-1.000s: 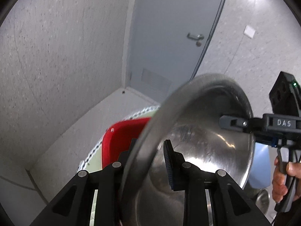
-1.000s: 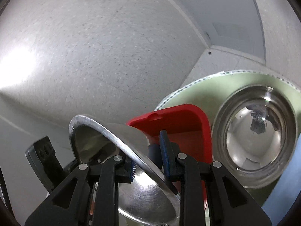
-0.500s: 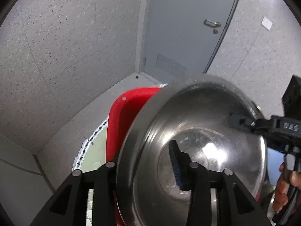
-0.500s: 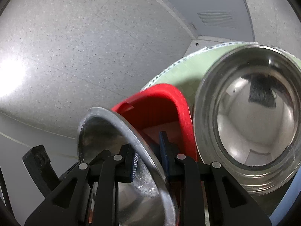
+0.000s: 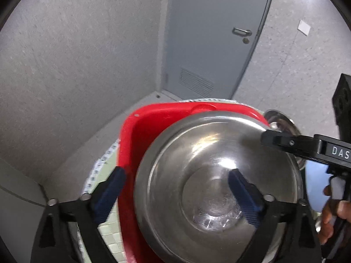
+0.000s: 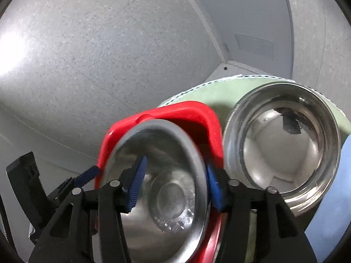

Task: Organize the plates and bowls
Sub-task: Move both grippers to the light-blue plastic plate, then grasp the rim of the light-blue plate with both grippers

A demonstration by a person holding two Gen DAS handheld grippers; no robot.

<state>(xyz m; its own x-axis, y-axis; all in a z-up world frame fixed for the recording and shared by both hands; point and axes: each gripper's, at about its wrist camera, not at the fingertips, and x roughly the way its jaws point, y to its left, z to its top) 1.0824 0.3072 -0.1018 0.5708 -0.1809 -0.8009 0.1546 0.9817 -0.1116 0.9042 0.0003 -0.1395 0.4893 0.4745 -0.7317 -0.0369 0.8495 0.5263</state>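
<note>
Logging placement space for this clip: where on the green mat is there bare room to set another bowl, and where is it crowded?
Bare green mat shows behind the red tray, left of the second steel bowl, and a checked strip left of the tray in the left wrist view. Crowded: the steel bowl fills the tray, both open grippers, left gripper and right gripper, straddle its rim, and the blue item adjoins the second bowl.

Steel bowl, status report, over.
Both grippers open, left, right, straddling rim. Shallow steel bowl in red plastic bin. Second steel bowl beside bin.

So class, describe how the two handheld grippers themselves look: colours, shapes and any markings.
Both grippers are black, angular frames with silver screws and ribbed blue finger pads. The right gripper carries white letters "DAS"; a bare hand holds its handle. No cables or sleeves show.
</note>
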